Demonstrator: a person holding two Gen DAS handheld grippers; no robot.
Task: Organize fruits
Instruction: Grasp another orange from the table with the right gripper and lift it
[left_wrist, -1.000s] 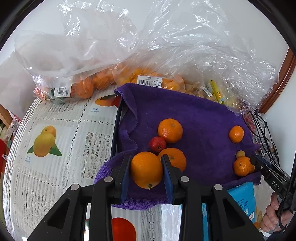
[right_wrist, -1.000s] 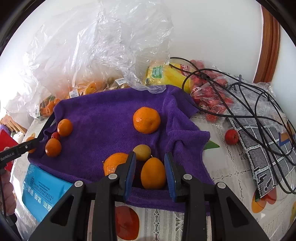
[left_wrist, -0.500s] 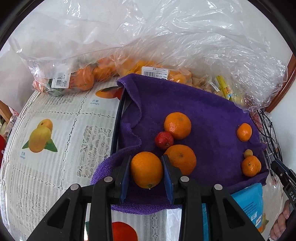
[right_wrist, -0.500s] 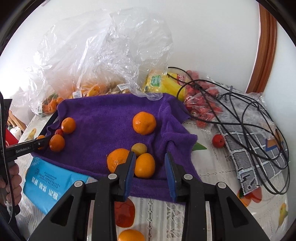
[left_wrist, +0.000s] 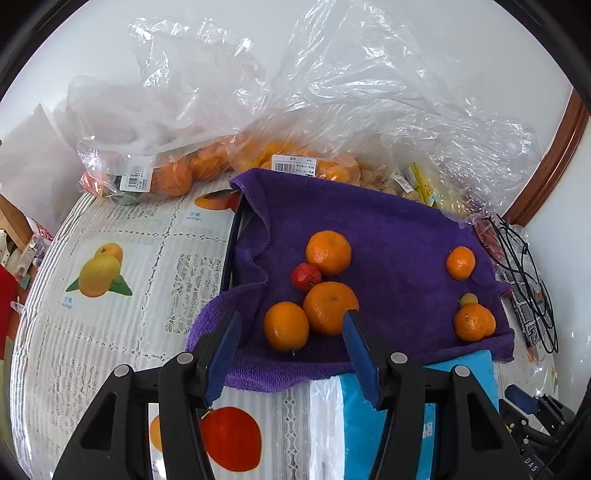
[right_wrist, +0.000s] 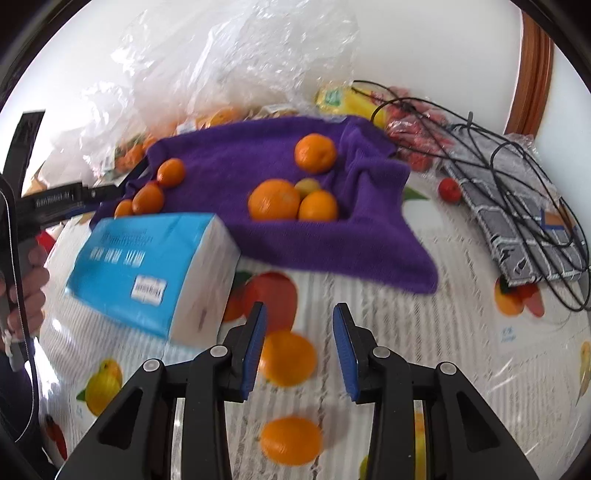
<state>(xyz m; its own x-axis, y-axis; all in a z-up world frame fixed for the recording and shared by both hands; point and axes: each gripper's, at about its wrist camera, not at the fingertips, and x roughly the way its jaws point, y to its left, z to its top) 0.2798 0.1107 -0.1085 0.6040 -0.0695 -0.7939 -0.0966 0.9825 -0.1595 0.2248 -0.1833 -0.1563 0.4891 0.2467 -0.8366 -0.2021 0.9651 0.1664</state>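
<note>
Left gripper (left_wrist: 291, 325) spread around an orange (left_wrist: 286, 325) on the towel (left_wrist: 388, 236); right gripper (right_wrist: 298, 321) spread, empty: back straight off, nudging nothing.

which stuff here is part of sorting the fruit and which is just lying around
Part of the job:
- oranges on the purple towel
- small red fruit
- left hand-held gripper, open
- right hand-held gripper, open

Just lying about:
- blue tissue pack
- black cables
- plastic bags
</note>
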